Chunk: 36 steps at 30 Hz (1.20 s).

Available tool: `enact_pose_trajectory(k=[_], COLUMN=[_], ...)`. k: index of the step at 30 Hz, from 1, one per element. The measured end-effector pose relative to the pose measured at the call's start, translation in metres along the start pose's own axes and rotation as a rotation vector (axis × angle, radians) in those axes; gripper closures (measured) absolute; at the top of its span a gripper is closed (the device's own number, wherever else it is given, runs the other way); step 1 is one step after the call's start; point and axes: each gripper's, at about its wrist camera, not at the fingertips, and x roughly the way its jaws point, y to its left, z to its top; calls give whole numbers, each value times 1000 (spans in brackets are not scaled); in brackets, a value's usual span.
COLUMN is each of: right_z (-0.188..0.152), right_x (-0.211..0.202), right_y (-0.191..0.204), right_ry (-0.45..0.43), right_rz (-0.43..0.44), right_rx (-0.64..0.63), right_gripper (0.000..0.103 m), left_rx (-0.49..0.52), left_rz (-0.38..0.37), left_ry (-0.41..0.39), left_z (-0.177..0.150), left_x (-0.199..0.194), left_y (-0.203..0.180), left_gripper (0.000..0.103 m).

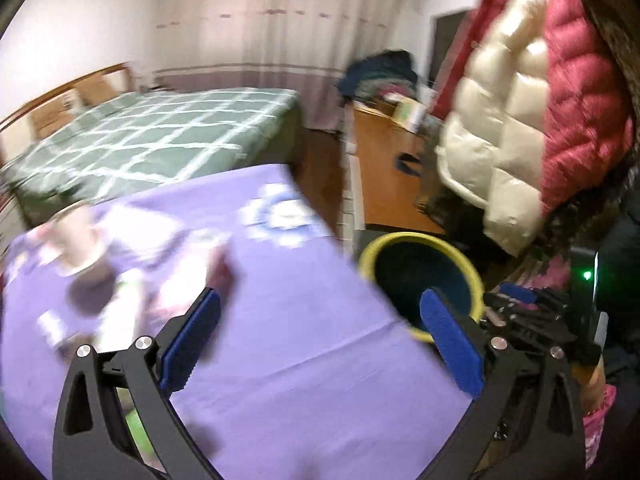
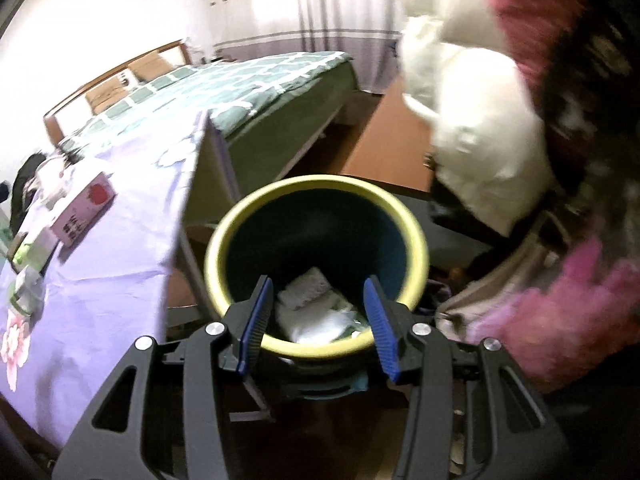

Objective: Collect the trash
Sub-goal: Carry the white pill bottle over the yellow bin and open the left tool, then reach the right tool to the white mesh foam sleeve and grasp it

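Note:
A dark bin with a yellow rim [image 2: 316, 184] stands beside the purple-clothed table [image 2: 100, 248]. White crumpled trash [image 2: 316, 312] lies inside it. My right gripper [image 2: 318, 292] is open and empty, hovering right over the bin's near rim. My left gripper [image 1: 320, 312] is open and empty above the table's right part [image 1: 280, 340]; the bin [image 1: 420, 240] is just right of it. Blurred trash items [image 1: 84, 260] lie on the table's left side; a pink carton [image 2: 86, 208] and small packets [image 2: 28, 264] show in the right wrist view.
A green checked bed [image 1: 160, 136] stands behind the table. A wooden desk [image 1: 384, 152] with clutter is at the right. A white and red puffer jacket [image 1: 520, 100] hangs close on the right, above the bin.

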Motion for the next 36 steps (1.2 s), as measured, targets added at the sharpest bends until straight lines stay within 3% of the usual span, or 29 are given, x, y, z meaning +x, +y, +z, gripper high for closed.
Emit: enact_pose_trajectory(k=[5, 9, 16, 21, 23, 26, 29, 36], right_z=[18, 34, 65, 102, 116, 137, 151, 171], right_x=[4, 7, 24, 56, 70, 98, 125, 192], right_y=[44, 86, 175, 237, 260, 298, 332, 386], right_ry=[-13, -14, -14, 9, 15, 57, 105, 263], right_rz=[65, 126, 225, 314, 323, 335, 329, 273], right_rx=[-53, -105, -226, -314, -355, -433, -511, -652], right_gripper=[57, 57, 57, 56, 48, 46, 34, 28], left_rx=[-163, -238, -286, -307, -325, -338, -350, -351], left_rz=[136, 217, 323, 355, 361, 373, 378, 379], left_ry=[-32, -55, -117, -132, -125, -113, -98, -78], left_z=[-33, -52, -69, -72, -72, -73, -72, -67], left_x=[-48, -73, -109, -116, -112, -106, -97, -79], left_y=[83, 130, 183, 208, 218, 226, 234, 247], left_gripper=[5, 5, 5, 5, 5, 5, 5, 5])
